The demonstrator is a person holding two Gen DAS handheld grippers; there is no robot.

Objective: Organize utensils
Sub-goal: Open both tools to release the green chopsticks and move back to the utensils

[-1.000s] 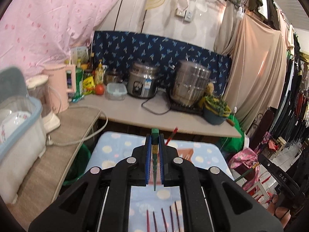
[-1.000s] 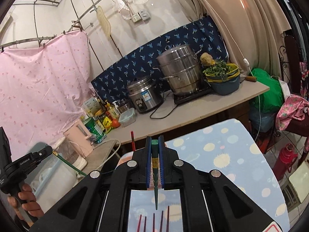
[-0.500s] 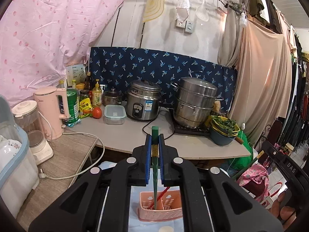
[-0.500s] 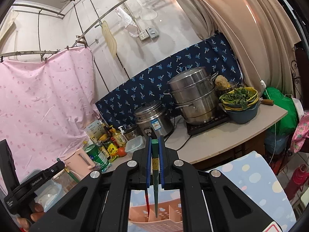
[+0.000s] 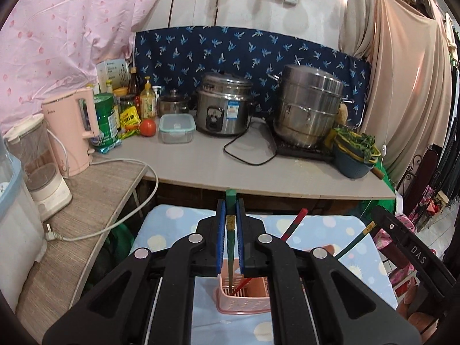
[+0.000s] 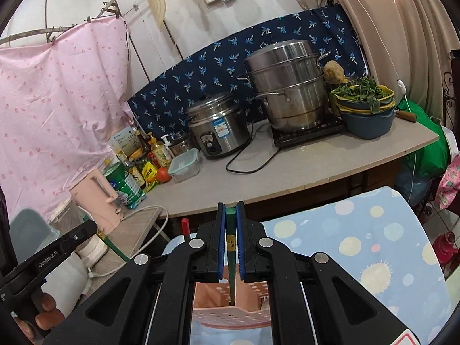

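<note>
My left gripper is shut on a green chopstick whose tip points down into a pink perforated utensil basket on the blue spotted cloth. A red chopstick stands in the basket. My right gripper is shut on another green chopstick, tip inside the same pink basket. The red chopstick's end shows left of the right gripper. The right gripper with its chopstick shows at the left wrist view's right edge.
A grey counter behind holds a rice cooker, steamer pot, bowls of greens, a pink kettle, bottles and a tomato. A side shelf with a cable lies left. Clothes hang right.
Both grippers have tilted and come down over the pink basket; the two green chopsticks' tips now sit inside it. The loose red chopsticks seen a second ago are out of view.
</note>
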